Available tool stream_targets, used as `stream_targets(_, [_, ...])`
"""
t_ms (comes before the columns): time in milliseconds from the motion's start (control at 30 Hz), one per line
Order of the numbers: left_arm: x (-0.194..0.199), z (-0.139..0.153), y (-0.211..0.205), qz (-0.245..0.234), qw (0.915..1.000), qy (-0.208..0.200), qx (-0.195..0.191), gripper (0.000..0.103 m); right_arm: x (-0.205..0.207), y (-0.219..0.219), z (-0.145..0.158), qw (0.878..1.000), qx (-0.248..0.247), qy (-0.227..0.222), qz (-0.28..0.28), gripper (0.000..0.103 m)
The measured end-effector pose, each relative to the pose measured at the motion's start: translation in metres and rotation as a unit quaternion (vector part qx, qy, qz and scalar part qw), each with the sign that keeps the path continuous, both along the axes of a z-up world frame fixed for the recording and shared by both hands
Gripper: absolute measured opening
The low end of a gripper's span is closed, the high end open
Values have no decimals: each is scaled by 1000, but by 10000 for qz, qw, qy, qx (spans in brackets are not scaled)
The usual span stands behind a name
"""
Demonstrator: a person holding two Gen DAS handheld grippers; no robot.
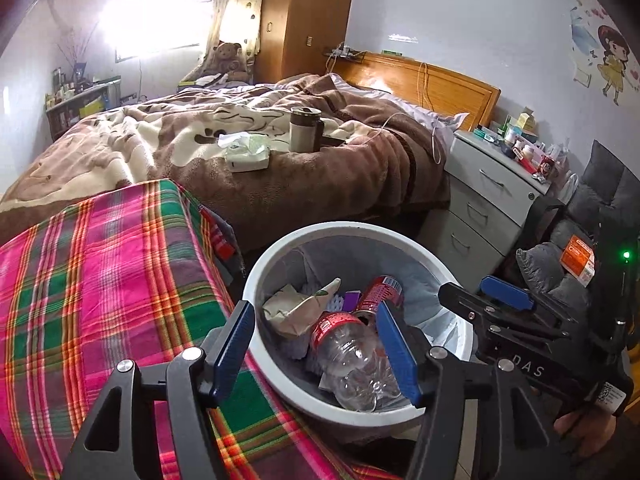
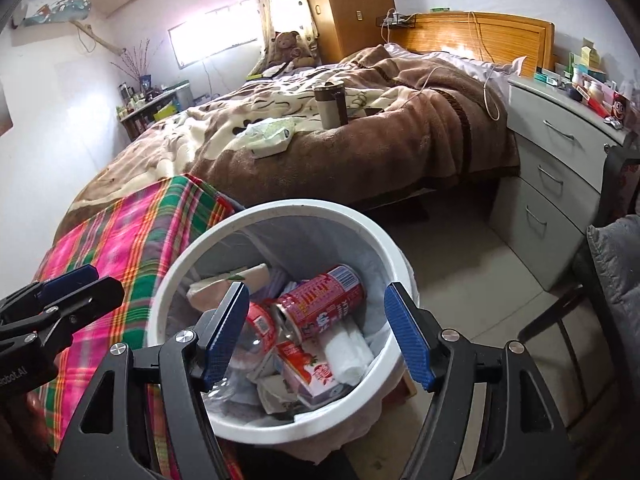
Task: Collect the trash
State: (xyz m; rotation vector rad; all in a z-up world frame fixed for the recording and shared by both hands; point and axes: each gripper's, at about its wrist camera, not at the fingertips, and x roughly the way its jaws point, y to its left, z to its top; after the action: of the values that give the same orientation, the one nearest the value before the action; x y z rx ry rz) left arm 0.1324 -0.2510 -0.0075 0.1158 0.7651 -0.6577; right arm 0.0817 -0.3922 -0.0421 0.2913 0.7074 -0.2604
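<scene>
Trash point(image 2: 316, 312) lies in the bin point(image 2: 280, 210) beneath both parted, empty hand-held grippers point(image 2: 316, 336).

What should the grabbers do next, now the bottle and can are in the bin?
Probably lift both away from the white bin and head for the bed. The left hand-held gripper and right hand-held gripper are open and empty above it, and a crumpled tissue pack on the brown blanket may be the next trash.
</scene>
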Motion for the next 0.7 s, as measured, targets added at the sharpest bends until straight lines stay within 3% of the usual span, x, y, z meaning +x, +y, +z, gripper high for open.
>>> stream_targets(700, [-85,15,85,1114,9915,-670,31,66,-56,77,20,9949,-484,-737,486,72])
